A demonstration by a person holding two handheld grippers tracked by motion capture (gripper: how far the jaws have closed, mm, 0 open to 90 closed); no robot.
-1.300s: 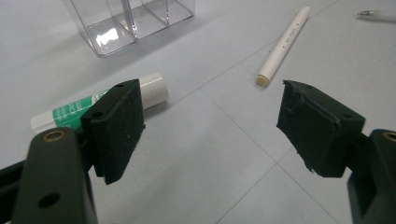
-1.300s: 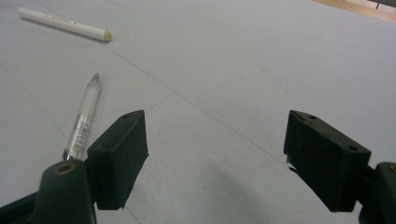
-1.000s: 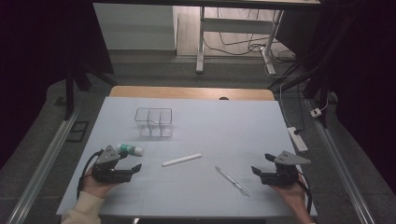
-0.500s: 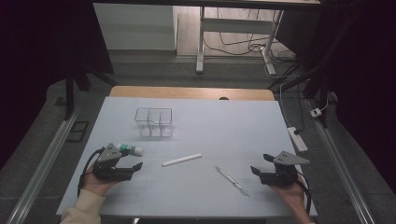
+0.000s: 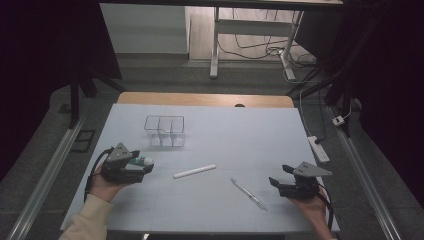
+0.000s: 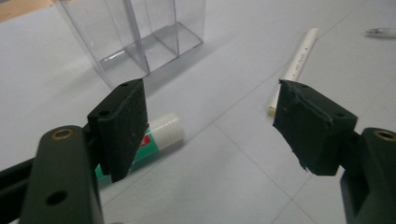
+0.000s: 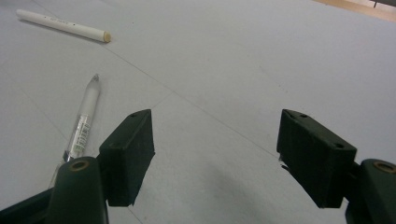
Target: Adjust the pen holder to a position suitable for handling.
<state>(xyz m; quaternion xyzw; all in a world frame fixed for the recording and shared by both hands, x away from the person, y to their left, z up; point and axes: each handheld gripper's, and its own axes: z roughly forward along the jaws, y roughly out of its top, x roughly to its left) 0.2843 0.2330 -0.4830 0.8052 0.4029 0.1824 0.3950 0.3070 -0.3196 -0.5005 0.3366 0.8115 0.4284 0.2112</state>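
Pale grey desk [image 5: 240,135] under dim light. Clear plastic divided box [image 5: 164,131] upright at rear left. Left claw [image 6: 210,130] wide, green-and-white glue stick [image 6: 156,140] just beside it. White slim marker [image 5: 194,171] mid-desk. Right claw [image 7: 215,154] wide, clear-barrelled pen [image 7: 83,122] near.

Place: lab or workshop | Evidence: floor rails [image 5: 45,172], power strip [image 5: 318,148], loose cables [image 5: 260,50], dark surround

Print on the white stick [image 6: 295,59], pen [image 7: 83,125] and glue stick [image 6: 154,140] seems too blurred to read.
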